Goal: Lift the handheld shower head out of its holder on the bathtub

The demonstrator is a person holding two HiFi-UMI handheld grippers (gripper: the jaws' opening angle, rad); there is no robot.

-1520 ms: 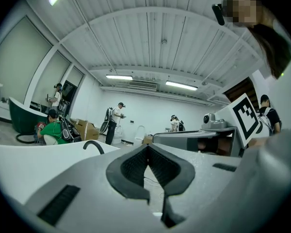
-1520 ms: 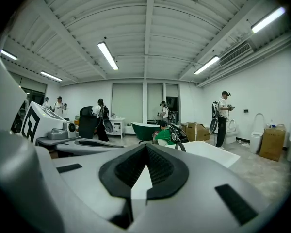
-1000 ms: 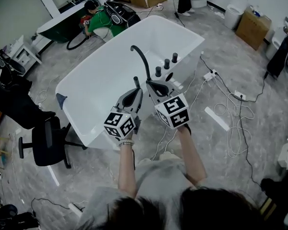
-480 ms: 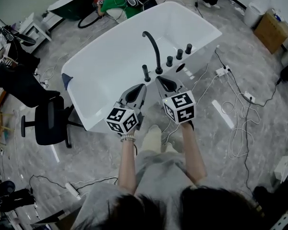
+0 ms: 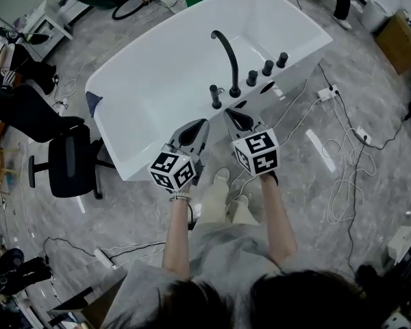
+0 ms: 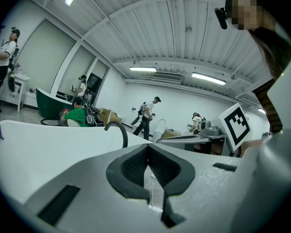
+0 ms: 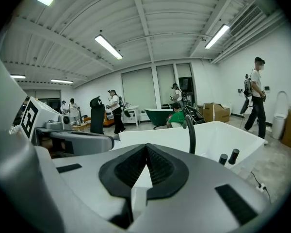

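Observation:
The black handheld shower head (image 5: pixel 215 96) stands upright in its holder on the near rim of the white bathtub (image 5: pixel 151 88). It is just left of the curved black spout (image 5: pixel 226 52), and three black knobs (image 5: pixel 267 68) sit to the right. My left gripper (image 5: pixel 201 123) and right gripper (image 5: pixel 230 114) hover side by side in front of the rim, short of the shower head and touching nothing. Both are shut and hold nothing. The left gripper view shows its shut jaws (image 6: pixel 147 147) with the spout (image 6: pixel 119 130) beyond. The right gripper view shows its own shut jaws (image 7: pixel 146 147), the spout (image 7: pixel 190 127) and two knobs (image 7: pixel 228 157).
A black office chair (image 5: pixel 72 170) stands left of the tub. Cables (image 5: pixel 342 177), a power strip (image 5: pixel 327 91) and a white strip (image 5: pixel 320 151) lie on the floor to the right. Several people (image 7: pixel 256 98) move about beyond the tub, near a green tub (image 7: pixel 160 116).
Both grippers have sunk together in front of the tub, still shut. The head view has shifted, so the tub sits higher and the shower head shows apart from the left jaws.

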